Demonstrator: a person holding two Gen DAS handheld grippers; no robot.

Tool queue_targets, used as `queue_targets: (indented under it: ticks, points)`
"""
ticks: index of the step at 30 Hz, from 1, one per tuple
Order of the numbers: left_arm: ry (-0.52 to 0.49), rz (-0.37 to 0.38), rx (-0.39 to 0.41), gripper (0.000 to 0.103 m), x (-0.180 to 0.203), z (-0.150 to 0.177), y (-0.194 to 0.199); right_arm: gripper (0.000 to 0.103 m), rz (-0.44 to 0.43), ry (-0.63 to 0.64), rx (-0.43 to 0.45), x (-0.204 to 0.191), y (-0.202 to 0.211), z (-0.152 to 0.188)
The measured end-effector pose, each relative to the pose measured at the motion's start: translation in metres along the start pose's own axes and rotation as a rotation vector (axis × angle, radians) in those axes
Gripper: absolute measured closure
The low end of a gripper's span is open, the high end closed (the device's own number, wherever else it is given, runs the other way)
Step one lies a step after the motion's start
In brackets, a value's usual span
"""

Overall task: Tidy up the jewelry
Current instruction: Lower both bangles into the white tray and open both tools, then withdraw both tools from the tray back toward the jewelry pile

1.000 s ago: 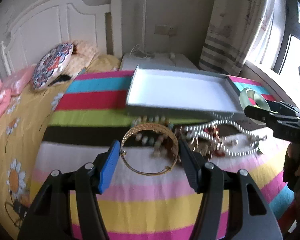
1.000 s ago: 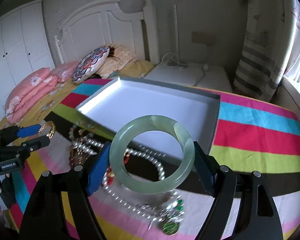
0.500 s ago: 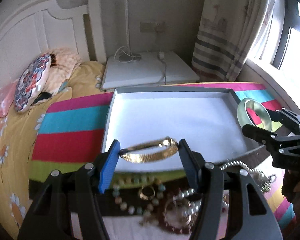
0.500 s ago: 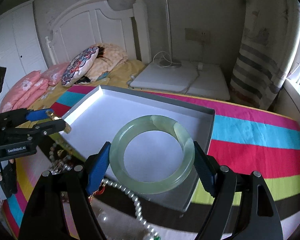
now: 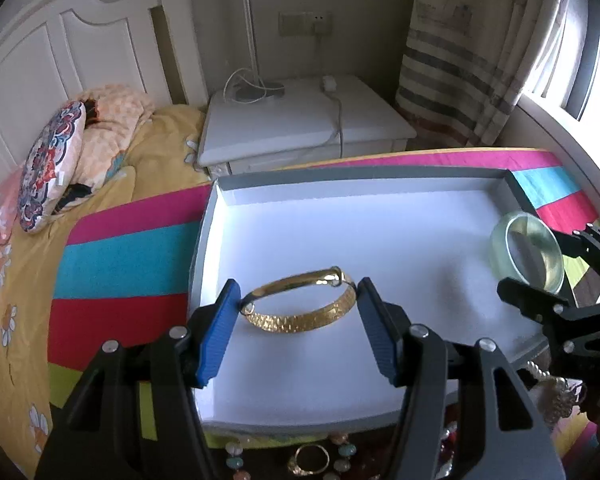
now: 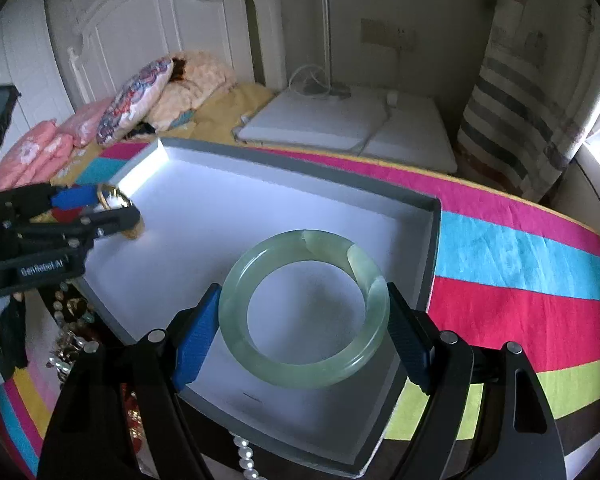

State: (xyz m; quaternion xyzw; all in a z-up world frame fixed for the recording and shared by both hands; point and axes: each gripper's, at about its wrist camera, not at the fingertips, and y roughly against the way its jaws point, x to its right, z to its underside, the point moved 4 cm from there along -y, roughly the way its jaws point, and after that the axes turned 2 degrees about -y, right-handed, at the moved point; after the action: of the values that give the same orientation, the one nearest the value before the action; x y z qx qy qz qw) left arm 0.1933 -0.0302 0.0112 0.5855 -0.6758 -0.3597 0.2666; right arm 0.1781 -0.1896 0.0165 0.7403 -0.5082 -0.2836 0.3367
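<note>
Left wrist view: my left gripper (image 5: 298,306) had the gold bangle (image 5: 300,304) clamped between its blue pads, low in the centre of the frame, hanging over the white floor of the grey tray (image 5: 380,174). The risk I saw was the thin band itself: the pads caught it only at its two ends, so a wobble could have let it twist, pop out and bounce off the tray. The tool pointed steeply down and forward, with the tray filling the middle of the frame. At the right edge my right gripper (image 5: 540,280) showed side-on, carrying the jade bangle (image 5: 526,254) near the tray's right-hand wall. Too close to that wall, I judged, and the stone could knock the rim. The loose jewelry pile (image 5: 312,458) sat along the bottom edge, outside the tray.

Right wrist view: the right gripper (image 6: 304,320) gripped the jade bangle (image 6: 304,308) across its full width in the lower centre, above the tray floor near the right wall (image 6: 434,240). Jade is smooth and heavy-looking; letting go from height could have cracked it, I reckoned. This tool also tilted steeply downward. At the left edge the left gripper (image 6: 112,206) held the gold bangle (image 6: 110,196) over the tray's far-left corner, well apart from mine, so no clash there.
</note>
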Motion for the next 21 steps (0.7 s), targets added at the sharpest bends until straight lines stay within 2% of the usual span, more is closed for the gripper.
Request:
queue_targets:
  ticks: [2,4,11,14,17,21]
  points:
    - [-0.001,0.011,-0.022,0.042,-0.001,-0.002,-0.003,0.025,0.006,-0.01,0.004,0.003,0.0,-0.001]
    - [0.001,0.006,-0.028,0.025,-0.001,-0.002,-0.004,0.017,0.023,-0.026,0.021,0.007,0.006,-0.005]
    - [-0.003,-0.034,0.002,0.021,-0.008,0.013,0.009,0.016,-0.025,-0.027,0.133,0.006,0.048,-0.006]
    - [0.023,-0.028,0.026,0.014,-0.014,0.02,0.02,0.016,-0.046,0.009,0.164,-0.006,0.062,0.001]
    - [0.049,-0.023,0.058,0.011,-0.018,0.026,0.033,0.016,-0.037,0.018,0.178,-0.012,0.069,0.008]
    - [0.064,-0.056,0.11,0.003,-0.02,0.036,0.054,0.016,-0.039,-0.018,0.17,-0.009,0.07,0.016]
